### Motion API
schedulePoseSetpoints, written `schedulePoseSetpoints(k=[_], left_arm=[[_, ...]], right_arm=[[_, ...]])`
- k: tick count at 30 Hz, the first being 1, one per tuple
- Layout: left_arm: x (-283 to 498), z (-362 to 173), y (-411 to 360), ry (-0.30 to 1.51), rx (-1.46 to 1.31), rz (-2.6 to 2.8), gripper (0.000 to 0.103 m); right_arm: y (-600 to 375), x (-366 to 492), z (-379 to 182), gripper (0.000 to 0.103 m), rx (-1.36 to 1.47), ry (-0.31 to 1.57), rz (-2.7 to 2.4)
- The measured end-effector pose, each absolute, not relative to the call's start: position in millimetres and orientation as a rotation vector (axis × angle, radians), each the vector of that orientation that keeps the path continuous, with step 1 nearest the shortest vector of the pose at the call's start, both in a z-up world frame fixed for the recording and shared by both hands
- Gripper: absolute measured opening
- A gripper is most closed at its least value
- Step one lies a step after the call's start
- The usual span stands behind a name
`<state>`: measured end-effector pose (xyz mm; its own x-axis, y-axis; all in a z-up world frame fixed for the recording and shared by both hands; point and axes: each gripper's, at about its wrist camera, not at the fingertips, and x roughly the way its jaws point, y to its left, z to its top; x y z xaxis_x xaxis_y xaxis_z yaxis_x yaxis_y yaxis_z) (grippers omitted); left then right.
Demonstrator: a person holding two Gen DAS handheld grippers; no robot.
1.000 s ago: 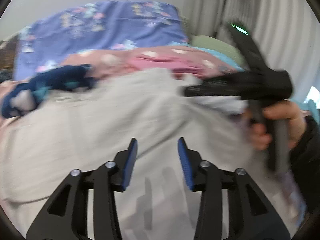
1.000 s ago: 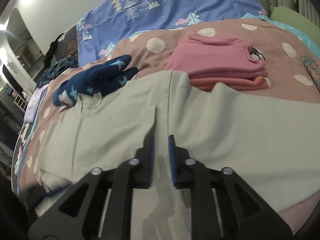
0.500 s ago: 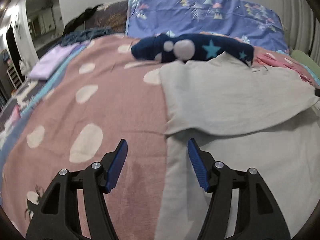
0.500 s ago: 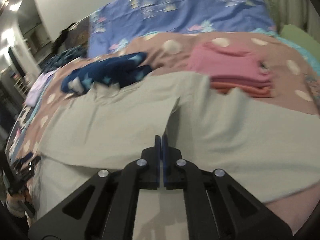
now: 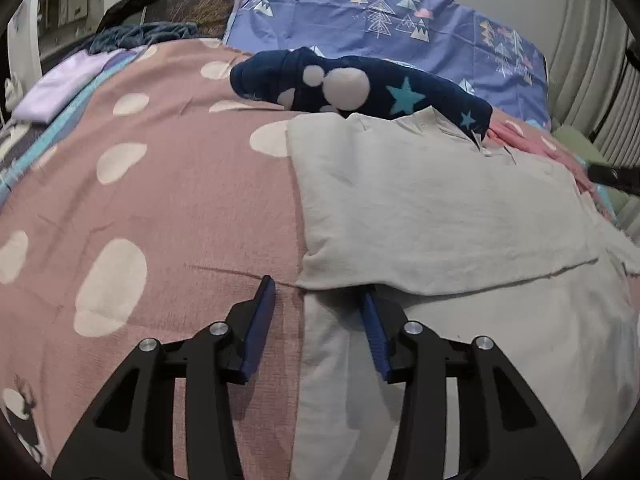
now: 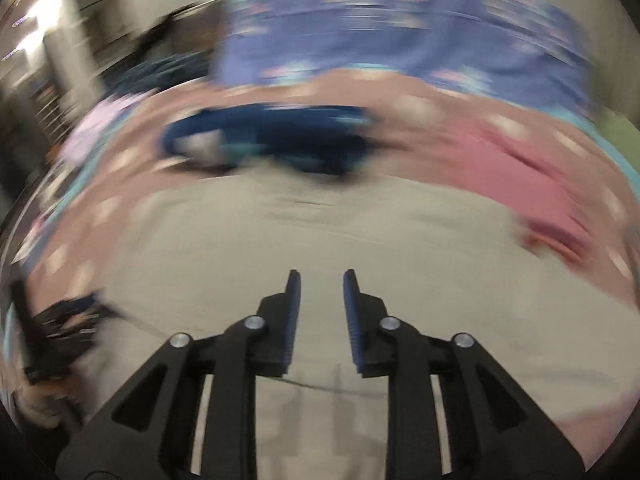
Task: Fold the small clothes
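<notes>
The pale grey cotton garment point(image 5: 440, 208) lies spread on the pink bedcover with white dots point(image 5: 168, 184), just in front of the dark blue star-patterned cloth point(image 5: 360, 88). One part is already folded over, and its edge crosses the garment. It looks light, thin and limp, so it will probably sag and wrinkle when lifted; the best hold seems to be the folded corner at its left edge. The left gripper point(image 5: 316, 300) is there, jaws closing, the corner between them but not yet pinched. The right gripper point(image 6: 318, 284) hangs above the garment, jaws opening, with nothing between them. The right view is strongly blurred, and the garment's near edge is cut off.
</notes>
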<state>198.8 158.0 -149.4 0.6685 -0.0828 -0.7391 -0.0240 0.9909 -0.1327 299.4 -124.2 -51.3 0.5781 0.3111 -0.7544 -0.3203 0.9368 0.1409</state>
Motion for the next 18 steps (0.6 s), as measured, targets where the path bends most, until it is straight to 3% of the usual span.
schedulePoseSetpoints(k=[3,10,15,18], left_arm=[[196.4,-149.9,165.3,0.826,-0.175,-0.028,0.033],[193.4,-148.6,158.5,0.812,-0.144,-0.034,0.026],[192.8,-149.6,161.1,0.810,-0.164,-0.050,0.024],[192.6,-149.8,163.5,0.811,-0.173,-0.047,0.022]], right_arm=[[-38.0,316.3,-53.7,0.023,-0.084,0.908,0.528],[96.8,365.5,-80.0,0.027,-0.178,0.989,0.604],[136.7,403.9,-127.7,0.029,-0.196,1.128,0.492],[135.9,408.2,-126.9,0.029,-0.118,1.056,0.510]])
